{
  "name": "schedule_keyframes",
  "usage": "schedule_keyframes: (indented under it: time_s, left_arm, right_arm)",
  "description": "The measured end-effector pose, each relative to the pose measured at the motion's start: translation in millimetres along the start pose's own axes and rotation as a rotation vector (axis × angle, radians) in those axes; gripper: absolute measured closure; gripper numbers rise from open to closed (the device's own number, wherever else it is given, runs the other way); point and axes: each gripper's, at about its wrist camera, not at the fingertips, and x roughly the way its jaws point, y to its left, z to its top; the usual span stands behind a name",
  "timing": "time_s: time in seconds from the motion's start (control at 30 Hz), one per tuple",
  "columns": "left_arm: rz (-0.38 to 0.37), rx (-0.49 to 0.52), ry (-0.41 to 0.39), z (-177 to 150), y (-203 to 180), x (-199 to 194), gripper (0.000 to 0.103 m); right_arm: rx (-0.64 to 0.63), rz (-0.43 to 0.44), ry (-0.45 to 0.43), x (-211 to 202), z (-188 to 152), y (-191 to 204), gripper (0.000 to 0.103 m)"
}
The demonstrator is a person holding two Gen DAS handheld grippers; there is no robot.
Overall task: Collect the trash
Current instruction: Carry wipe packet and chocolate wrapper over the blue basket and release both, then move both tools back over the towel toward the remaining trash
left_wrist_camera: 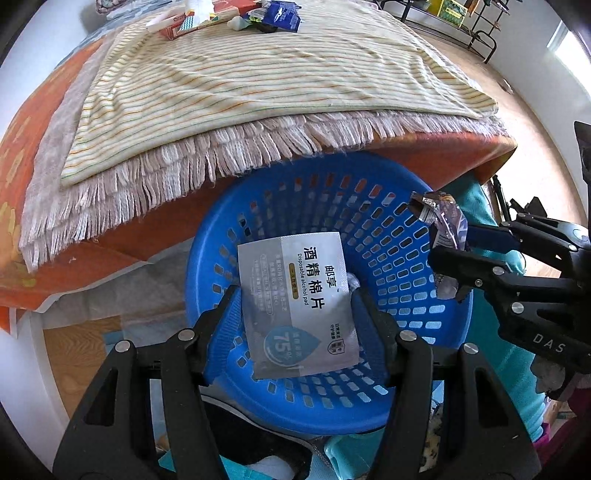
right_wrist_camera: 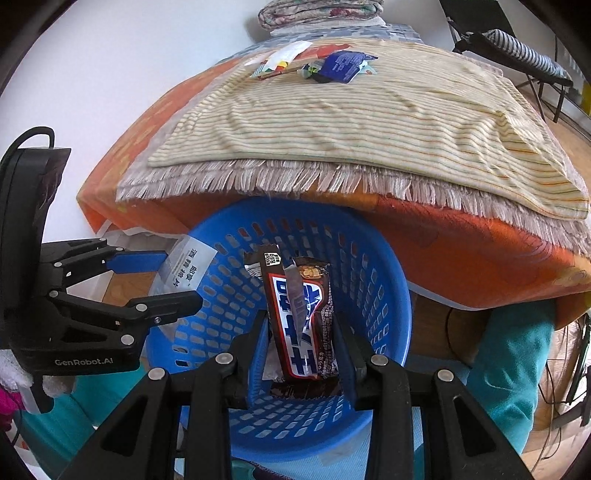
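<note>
My left gripper (left_wrist_camera: pixel 295 295) is shut on a grey-white alcohol pad packet (left_wrist_camera: pixel 299 306) and holds it over the blue perforated basket (left_wrist_camera: pixel 388 229). My right gripper (right_wrist_camera: pixel 301 325) is shut on a brown chocolate bar wrapper (right_wrist_camera: pixel 299 317) and holds it over the same basket (right_wrist_camera: pixel 369 273). In the left wrist view the right gripper (left_wrist_camera: pixel 448 243) comes in from the right with the wrapper (left_wrist_camera: pixel 441 218) above the basket rim. In the right wrist view the left gripper (right_wrist_camera: pixel 177 280) comes in from the left with the packet (right_wrist_camera: pixel 186 267).
A table with an orange cloth (left_wrist_camera: pixel 37 147), a fringed mat and a striped towel (left_wrist_camera: pixel 240 96) overhangs the basket. More trash (right_wrist_camera: pixel 314 62) lies at the table's far side, with a dark blue packet (left_wrist_camera: pixel 282 14). Teal fabric (right_wrist_camera: pixel 513 354) lies right of the basket.
</note>
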Motion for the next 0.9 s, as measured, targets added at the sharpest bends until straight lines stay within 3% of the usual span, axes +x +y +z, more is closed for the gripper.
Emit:
schedule_keyframes:
  time_s: [0.23,0.57,0.73,0.9]
  left_arm:
    - [-0.001,-0.011,0.010,-0.5,4.8,-0.1,0.039]
    - [-0.006,-0.026,0.014,-1.6,8.8,-1.7,0.039]
    - [-0.006,-0.036,0.008,0.1,10.5,-5.4,0.039]
    - [-0.001,-0.044,-0.010,5.7,13.3,-11.2,0.039]
  right_arm:
    - [0.028,-0.010,-0.014,-3.3,0.7,-4.3,0.044]
    - [0.060,-0.020,-0.028,-6.6,3.1,-8.9,0.031]
    - [0.066,-0.033,-0.044,-11.3,5.7,-10.1,0.021]
    - [0.070,-0.038,-0.055,-14.8,11.4,-12.0,0.017]
